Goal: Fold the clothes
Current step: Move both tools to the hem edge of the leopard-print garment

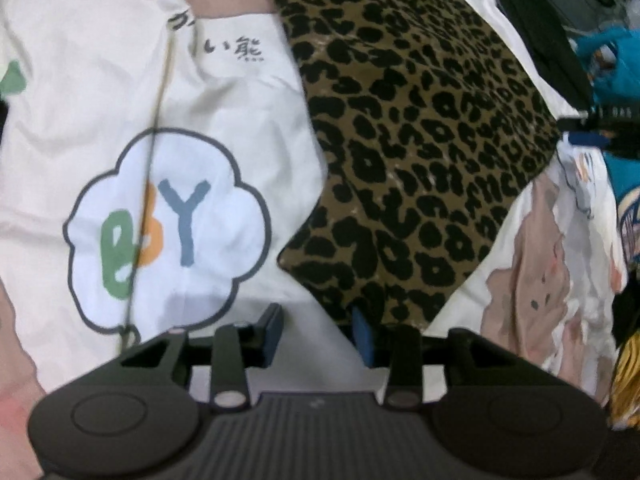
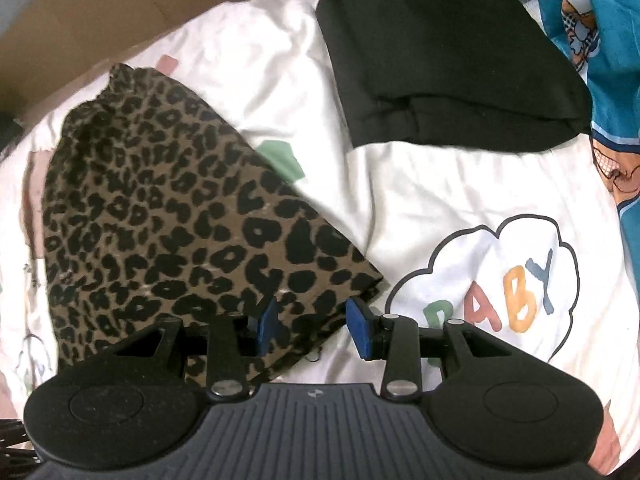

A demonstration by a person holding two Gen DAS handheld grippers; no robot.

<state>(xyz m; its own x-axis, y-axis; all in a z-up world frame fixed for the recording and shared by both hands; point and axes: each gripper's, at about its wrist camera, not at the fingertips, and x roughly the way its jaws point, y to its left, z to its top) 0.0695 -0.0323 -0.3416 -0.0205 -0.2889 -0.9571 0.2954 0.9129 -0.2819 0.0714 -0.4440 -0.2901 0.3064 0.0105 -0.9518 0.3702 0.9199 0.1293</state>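
Leopard-print cloth (image 2: 168,216) lies folded flat on the white sheet (image 2: 400,200). Its near edge sits under the right gripper (image 2: 312,328), fingers apart, holding nothing. It stretches away leftward. The left gripper (image 1: 318,336) is open too, beside one corner.

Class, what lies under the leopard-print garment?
The leopard-print garment lies on a white printed bedsheet; a green printed shape peeks out beside it. Whatever print sits directly beneath is covered.

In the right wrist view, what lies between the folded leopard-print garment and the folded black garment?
Only the white printed bedsheet; a green printed patch sits in that strip. Nothing else lies between the leopard-print garment and the black garment in the right wrist view.
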